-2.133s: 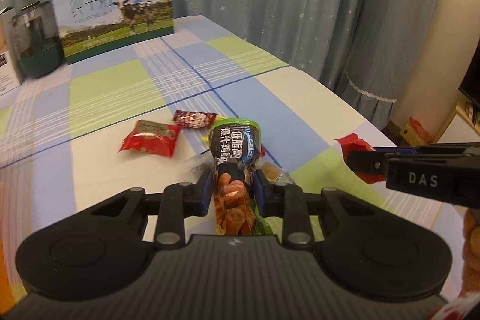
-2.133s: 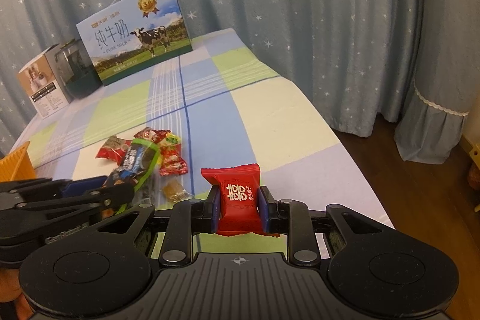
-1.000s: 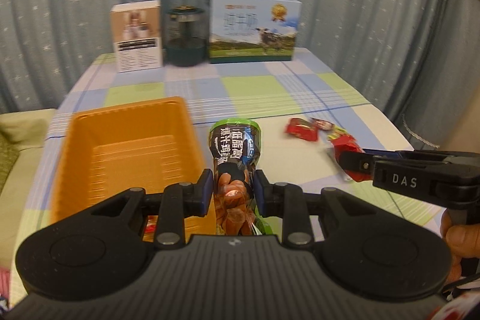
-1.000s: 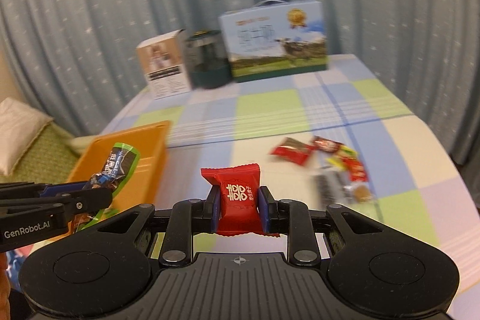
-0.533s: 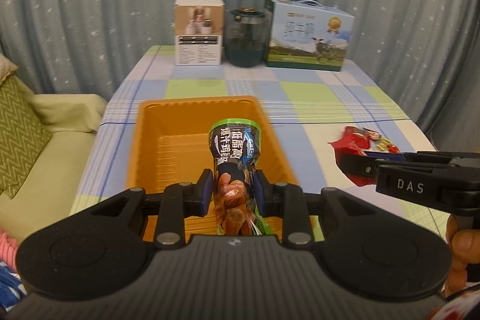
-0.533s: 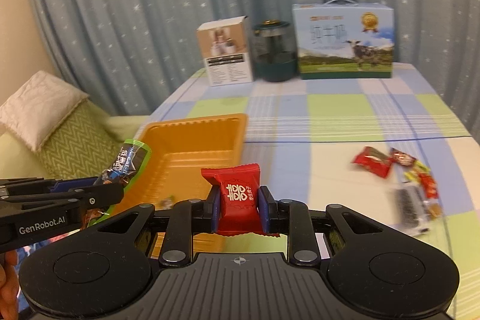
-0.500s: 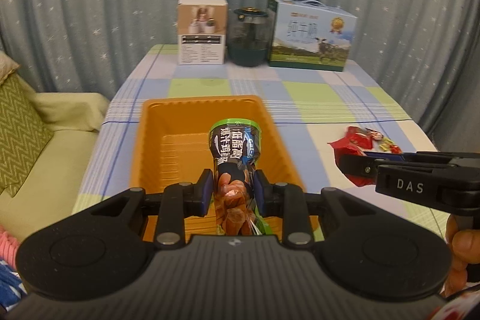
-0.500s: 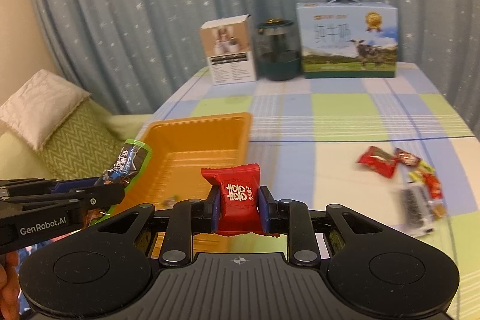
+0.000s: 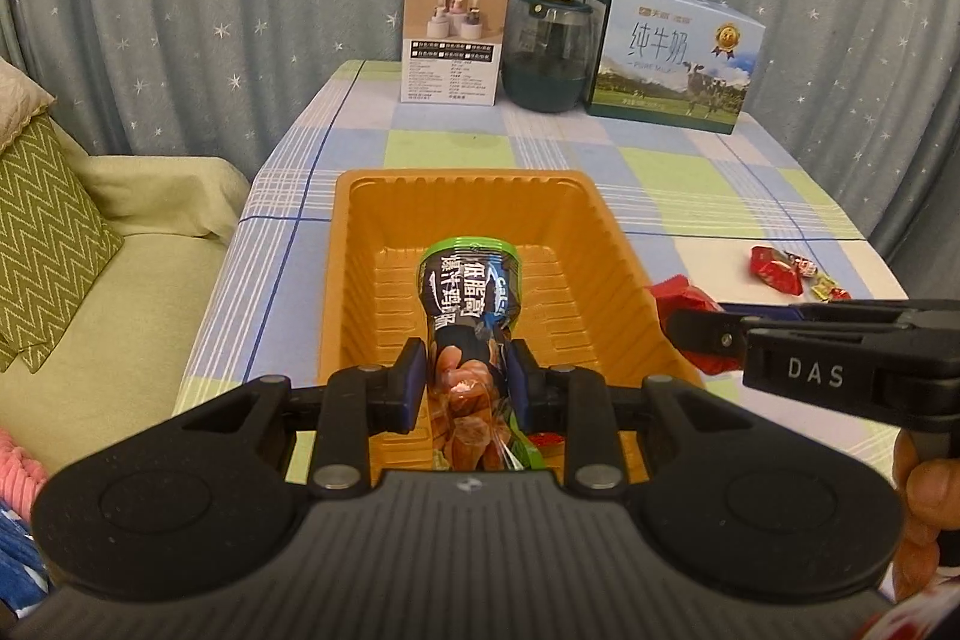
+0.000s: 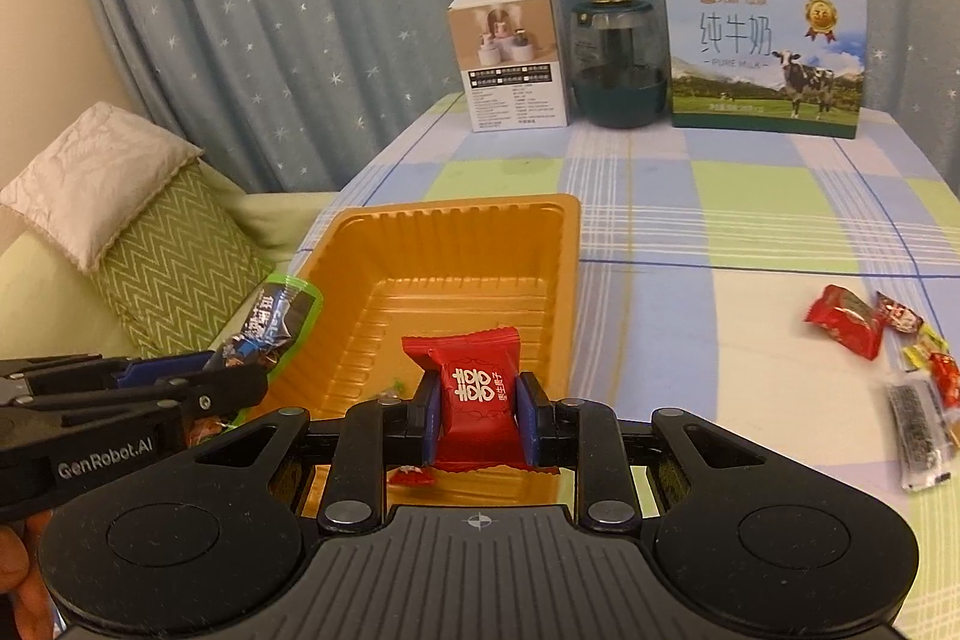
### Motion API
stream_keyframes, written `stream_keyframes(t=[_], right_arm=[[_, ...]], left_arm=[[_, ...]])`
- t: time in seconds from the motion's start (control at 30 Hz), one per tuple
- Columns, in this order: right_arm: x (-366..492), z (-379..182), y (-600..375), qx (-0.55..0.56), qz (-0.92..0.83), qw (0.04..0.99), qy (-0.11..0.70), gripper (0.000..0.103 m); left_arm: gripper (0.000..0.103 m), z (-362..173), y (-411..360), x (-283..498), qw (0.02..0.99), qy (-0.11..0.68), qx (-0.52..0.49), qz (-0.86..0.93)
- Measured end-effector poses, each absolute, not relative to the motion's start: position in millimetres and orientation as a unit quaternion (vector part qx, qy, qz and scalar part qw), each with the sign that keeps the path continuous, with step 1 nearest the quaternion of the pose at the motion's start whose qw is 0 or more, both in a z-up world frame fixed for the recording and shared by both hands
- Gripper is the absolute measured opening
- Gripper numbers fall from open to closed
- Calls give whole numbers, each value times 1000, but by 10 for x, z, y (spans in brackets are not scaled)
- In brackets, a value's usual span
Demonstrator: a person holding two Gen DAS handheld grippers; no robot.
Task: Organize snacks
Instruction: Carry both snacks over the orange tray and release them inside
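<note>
Jaws, left view: left gripper (image 9: 469, 379) pinches the green pouch (image 9: 470, 304) over the tray (image 9: 360, 244).
Risk, left view: pouch is long; released tilted, it could lean over the rim onto the desk (image 9: 690, 172).
Jaws, right view: right gripper (image 10: 478, 418) pinches the red candy (image 10: 474, 388) above the tray's near end.
Risk, right view: both grippers crowd one tray and may collide; loose snacks (image 10: 888, 346) remain well apart.

tray (image 9: 606, 244) near end: hidden by grippers | small wrappers (image 10: 927, 358): unreadable
</note>
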State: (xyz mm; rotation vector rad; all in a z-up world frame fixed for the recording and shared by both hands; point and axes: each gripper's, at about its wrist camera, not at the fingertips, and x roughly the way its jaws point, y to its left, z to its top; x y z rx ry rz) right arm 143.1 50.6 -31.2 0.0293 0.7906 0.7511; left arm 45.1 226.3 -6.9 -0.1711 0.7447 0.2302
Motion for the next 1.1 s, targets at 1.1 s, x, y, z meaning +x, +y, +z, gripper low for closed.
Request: stream_keyframes(t=[1.1], right_arm=[[1525, -402, 700, 31, 378, 842, 385, 27]], left_arm=[[42, -189, 2484, 456, 917, 368, -92, 125]])
